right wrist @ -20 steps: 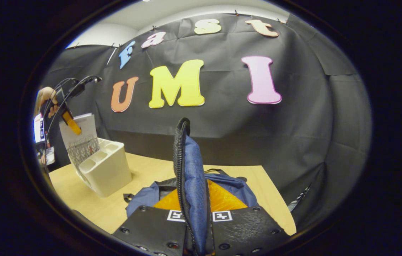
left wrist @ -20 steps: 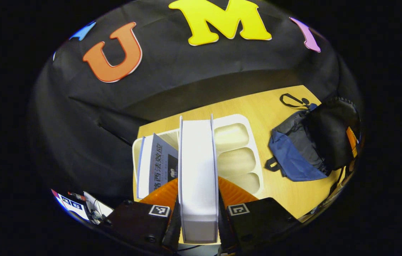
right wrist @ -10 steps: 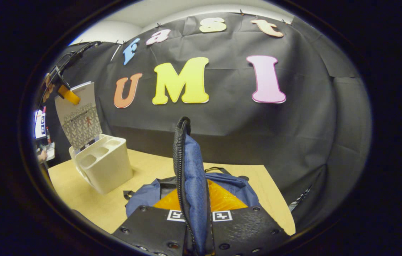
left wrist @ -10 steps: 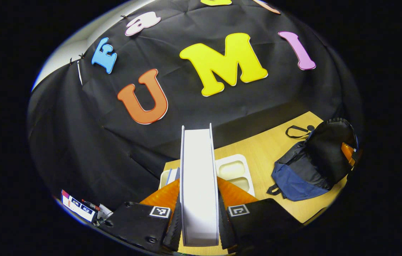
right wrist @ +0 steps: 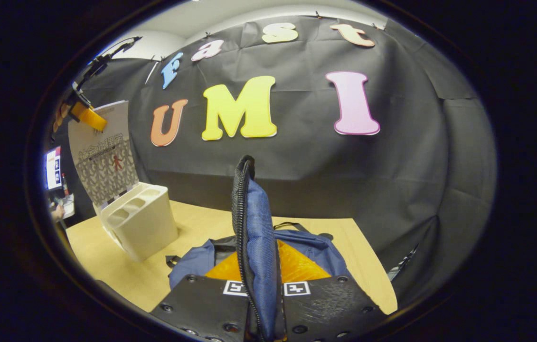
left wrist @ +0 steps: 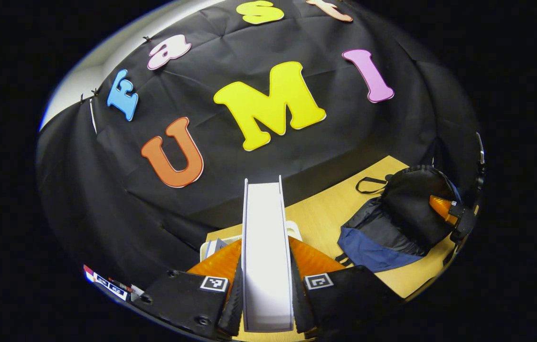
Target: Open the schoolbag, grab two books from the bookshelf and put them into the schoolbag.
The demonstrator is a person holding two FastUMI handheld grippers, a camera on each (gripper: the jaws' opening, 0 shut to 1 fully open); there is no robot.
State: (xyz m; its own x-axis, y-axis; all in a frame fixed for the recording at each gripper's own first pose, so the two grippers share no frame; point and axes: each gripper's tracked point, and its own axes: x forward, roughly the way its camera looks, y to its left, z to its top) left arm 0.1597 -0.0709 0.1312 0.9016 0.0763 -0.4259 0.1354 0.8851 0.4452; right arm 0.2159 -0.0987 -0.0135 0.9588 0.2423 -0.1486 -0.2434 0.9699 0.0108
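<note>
- Aloft, the left hand-held gripper clamps a white book above the bookshelf.
- Right hand-held gripper pinches the schoolbag flap, apparently its zippered edge, over the tabletop.

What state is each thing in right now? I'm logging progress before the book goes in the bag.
Book: lifted clear of the bookshelf, clamped edge-on in the left gripper.
Second book: standing in the bookshelf.
Bookshelf: upright on the table.
Schoolbag: lying on the table, open.
Schoolbag flap: held up, pinched in the right gripper.
</note>
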